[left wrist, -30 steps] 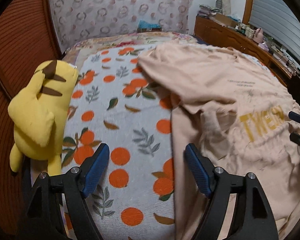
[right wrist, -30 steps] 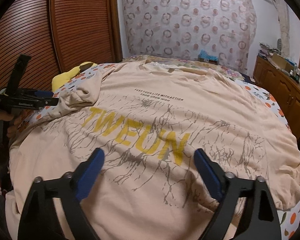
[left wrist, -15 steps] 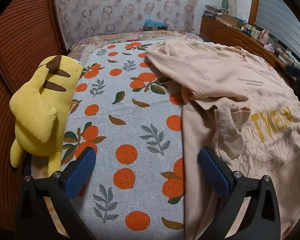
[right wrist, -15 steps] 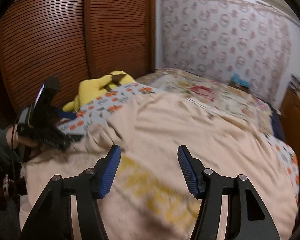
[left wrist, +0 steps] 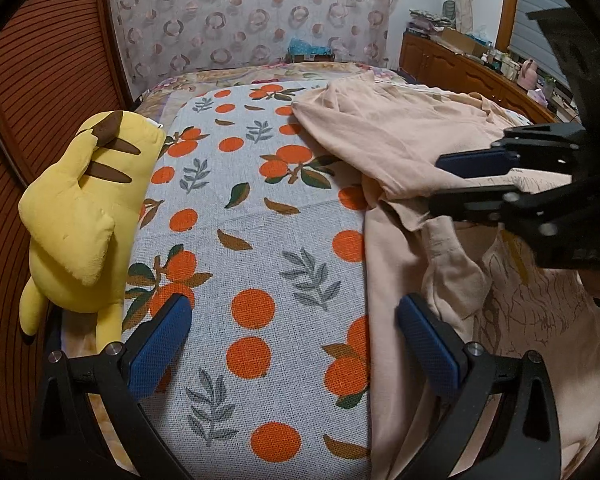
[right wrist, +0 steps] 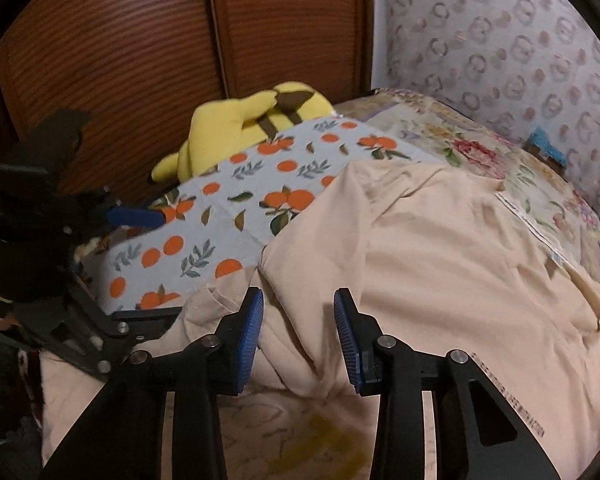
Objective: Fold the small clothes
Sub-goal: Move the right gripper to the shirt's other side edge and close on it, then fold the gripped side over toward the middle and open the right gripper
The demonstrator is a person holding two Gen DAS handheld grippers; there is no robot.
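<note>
A peach T-shirt (left wrist: 412, 148) with a yellow print lies spread on the bed; it also shows in the right wrist view (right wrist: 440, 256). Its left sleeve (left wrist: 452, 276) is folded inward onto the body. My left gripper (left wrist: 294, 344) is open and empty, low over the orange-patterned cloth (left wrist: 256, 232) beside the shirt's left edge. My right gripper (right wrist: 298, 334) is open, its fingers either side of a raised fold by the sleeve. It shows from the side in the left wrist view (left wrist: 452, 182), just over the sleeve fold.
A yellow plush toy (left wrist: 80, 208) lies at the bed's left edge against a brown slatted wardrobe (right wrist: 140, 40). A patterned curtain (left wrist: 252, 12) hangs behind the bed. A wooden dresser (left wrist: 468, 68) with clutter stands at the back right.
My right gripper has swung left across the shirt to the folded sleeve and narrowed its opening. My left gripper has pulled back and opened wider beside the shirt's edge.
</note>
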